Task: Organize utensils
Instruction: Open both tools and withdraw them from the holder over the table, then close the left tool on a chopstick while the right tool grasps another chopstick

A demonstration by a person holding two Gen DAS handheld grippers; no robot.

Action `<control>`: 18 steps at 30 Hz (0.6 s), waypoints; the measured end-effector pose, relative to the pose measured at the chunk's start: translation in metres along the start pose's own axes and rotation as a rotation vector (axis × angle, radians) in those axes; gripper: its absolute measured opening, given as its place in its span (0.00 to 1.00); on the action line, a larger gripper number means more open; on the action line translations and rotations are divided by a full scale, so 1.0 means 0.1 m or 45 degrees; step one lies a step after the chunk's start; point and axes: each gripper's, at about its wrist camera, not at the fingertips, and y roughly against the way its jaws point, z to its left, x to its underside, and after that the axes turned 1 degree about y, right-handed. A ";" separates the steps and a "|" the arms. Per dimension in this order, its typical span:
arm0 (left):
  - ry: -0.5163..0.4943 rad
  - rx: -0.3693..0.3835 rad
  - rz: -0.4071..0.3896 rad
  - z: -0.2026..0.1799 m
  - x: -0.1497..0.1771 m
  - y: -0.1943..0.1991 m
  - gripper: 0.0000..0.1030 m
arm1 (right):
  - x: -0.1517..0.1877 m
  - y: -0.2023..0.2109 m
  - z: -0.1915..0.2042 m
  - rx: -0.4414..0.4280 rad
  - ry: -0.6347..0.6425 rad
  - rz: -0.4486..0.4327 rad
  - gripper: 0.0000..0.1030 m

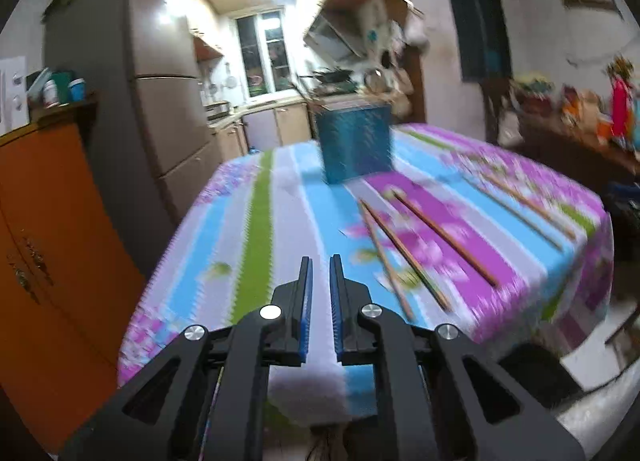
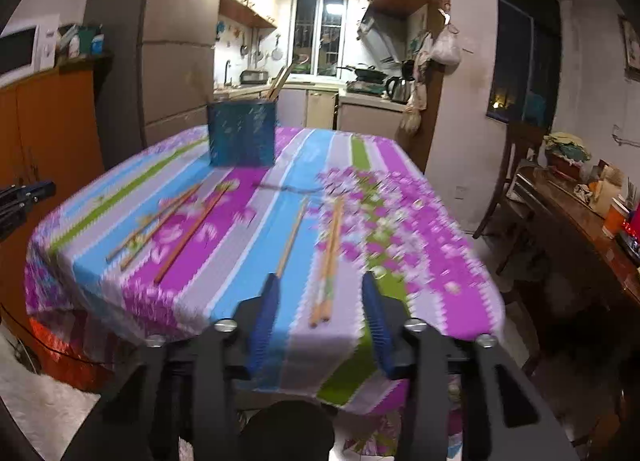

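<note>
Evidently nothing is picked up yet: chopsticks [image 2: 326, 257] lie scattered on the surface [image 2: 440, 261] before the blue holder [image 2: 242, 133], so the right tool [image 2: 320, 293] hangs apart over one pair, while the left tool [image 1: 320, 273], nearly together, grips nothing.

The surface [image 2: 304, 165] carries a cloth striped in magenta, sky blue, grey-white and green, with zigzag stripe edges and pink-white flower prints. The holder [image 2: 242, 133] at the far side is dark blue with pale flecks. The chopsticks [image 2: 326, 261] are tan to orange-brown wood; the near pair shows a green band close to its near end. The left gripper [image 1: 320, 261] and right gripper [image 2: 320, 281] have black bodies, silver screws and blue ridged pads. The cabinet [image 1: 52, 245] at left is orange.
</note>
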 end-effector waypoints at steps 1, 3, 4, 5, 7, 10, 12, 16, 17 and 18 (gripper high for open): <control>-0.009 0.027 0.013 -0.09 0.06 -0.03 0.07 | 0.06 -0.04 0.06 0.005 0.004 -0.003 0.22; -0.026 0.054 0.018 -0.23 0.14 -0.07 0.07 | 0.18 -0.11 0.13 -0.017 -0.006 0.001 0.17; -0.040 0.053 0.016 -0.31 0.17 -0.10 0.07 | 0.22 -0.14 0.17 -0.031 -0.011 0.007 0.16; -0.051 0.044 0.014 -0.35 0.19 -0.11 0.07 | 0.27 -0.17 0.22 -0.038 -0.007 0.011 0.16; -0.064 0.021 0.015 -0.42 0.25 -0.17 0.07 | 0.34 -0.18 0.27 -0.043 0.007 0.008 0.16; -0.041 0.005 0.038 -0.44 0.29 -0.26 0.07 | 0.36 -0.20 0.30 -0.073 0.011 0.008 0.16; -0.043 -0.007 0.042 -0.47 0.32 -0.28 0.07 | 0.34 -0.22 0.30 -0.074 0.012 0.003 0.16; -0.047 0.002 0.055 -0.49 0.35 -0.34 0.07 | 0.31 -0.29 0.30 -0.075 -0.003 0.003 0.16; -0.052 0.002 0.055 -0.50 0.36 -0.35 0.07 | 0.30 -0.31 0.30 -0.075 -0.009 0.002 0.16; -0.056 0.001 0.052 -0.51 0.37 -0.36 0.07 | 0.29 -0.34 0.30 -0.079 -0.013 0.005 0.16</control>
